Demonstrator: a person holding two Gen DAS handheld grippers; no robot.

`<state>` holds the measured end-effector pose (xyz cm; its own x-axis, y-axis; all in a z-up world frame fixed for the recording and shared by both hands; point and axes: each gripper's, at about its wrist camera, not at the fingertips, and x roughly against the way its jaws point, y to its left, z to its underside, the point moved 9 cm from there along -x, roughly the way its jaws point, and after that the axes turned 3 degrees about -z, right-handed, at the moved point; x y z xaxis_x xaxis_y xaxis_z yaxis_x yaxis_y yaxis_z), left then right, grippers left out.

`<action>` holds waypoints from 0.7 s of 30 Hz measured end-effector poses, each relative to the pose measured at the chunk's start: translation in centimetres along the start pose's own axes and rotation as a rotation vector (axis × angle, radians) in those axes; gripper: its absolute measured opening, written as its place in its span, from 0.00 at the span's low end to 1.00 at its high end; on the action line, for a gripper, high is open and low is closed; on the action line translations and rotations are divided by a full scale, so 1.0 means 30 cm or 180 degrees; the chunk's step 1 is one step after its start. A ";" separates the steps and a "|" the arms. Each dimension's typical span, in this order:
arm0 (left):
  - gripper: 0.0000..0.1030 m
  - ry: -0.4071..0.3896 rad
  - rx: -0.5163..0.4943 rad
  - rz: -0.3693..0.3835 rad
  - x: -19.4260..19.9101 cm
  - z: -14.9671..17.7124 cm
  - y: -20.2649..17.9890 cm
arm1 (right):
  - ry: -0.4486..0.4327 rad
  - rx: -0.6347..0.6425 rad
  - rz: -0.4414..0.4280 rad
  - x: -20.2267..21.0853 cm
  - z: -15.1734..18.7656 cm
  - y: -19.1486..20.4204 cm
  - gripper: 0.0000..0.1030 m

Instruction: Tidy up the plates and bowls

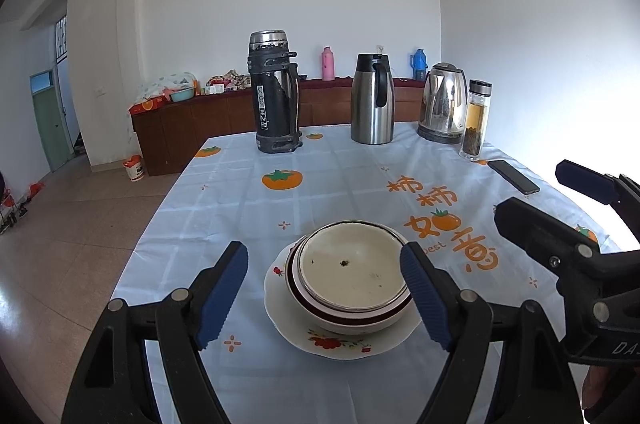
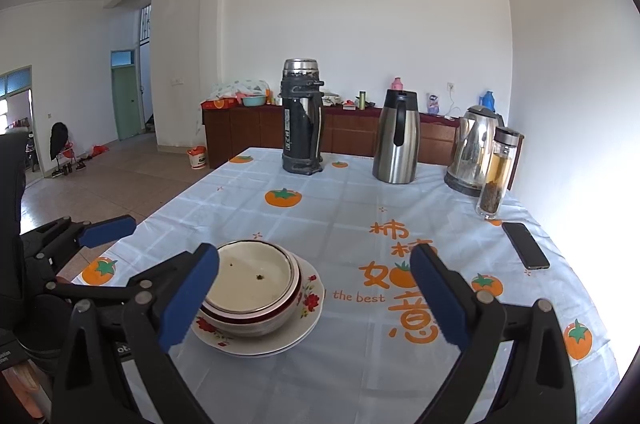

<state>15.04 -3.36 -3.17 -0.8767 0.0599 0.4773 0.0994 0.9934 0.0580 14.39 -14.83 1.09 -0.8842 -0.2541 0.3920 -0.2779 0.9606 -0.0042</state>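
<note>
While we hold both over the desk point(image 1: 240, 192), the left hand-held gripper point(image 1: 324, 298) and the right hand-held gripper point(image 2: 316, 298) gape, grasping nothing. Bowls point(image 1: 352, 280) sit nested on plates point(image 1: 340, 346) near us, on a persimmon-print cloth point(image 2: 344, 208). Beyond stand a flask point(image 1: 276, 92), jug point(image 1: 370, 100), kettle point(image 1: 442, 104), bottle point(image 1: 476, 120) and phone point(image 1: 514, 177); a sideboard point(image 2: 348, 132) lines the white wall.

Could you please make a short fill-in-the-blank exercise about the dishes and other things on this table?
1. The enamel bowl sits inside a larger ____.
2. The stacked bowls rest on a flowered ____.
3. The black phone lies flat near the table's ____ edge in both views.
4. Both claws, left claw and right claw, are ____ and hold nothing.

Missing words: bowl; plate; right; open
</note>
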 end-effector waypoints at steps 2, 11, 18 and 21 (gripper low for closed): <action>0.78 -0.0012 -0.0001 -0.0002 0.002 -0.003 0.000 | -0.0012 0.0008 0.0005 0.001 -0.001 0.000 0.95; 0.78 -0.0019 -0.0019 -0.0008 0.009 -0.012 -0.005 | -0.0015 -0.0004 0.0002 0.001 0.011 -0.022 0.95; 0.78 -0.0018 -0.0021 -0.0004 0.007 -0.013 -0.007 | -0.0010 0.0001 -0.0009 -0.005 0.008 -0.021 0.95; 0.78 -0.0017 -0.0023 -0.0005 0.008 -0.014 -0.009 | -0.0017 0.0004 -0.0005 -0.003 0.007 -0.020 0.95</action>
<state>15.00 -3.67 -2.71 -0.8793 0.0589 0.4726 0.1014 0.9927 0.0650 14.56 -15.40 0.86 -0.8858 -0.2560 0.3871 -0.2796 0.9601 -0.0048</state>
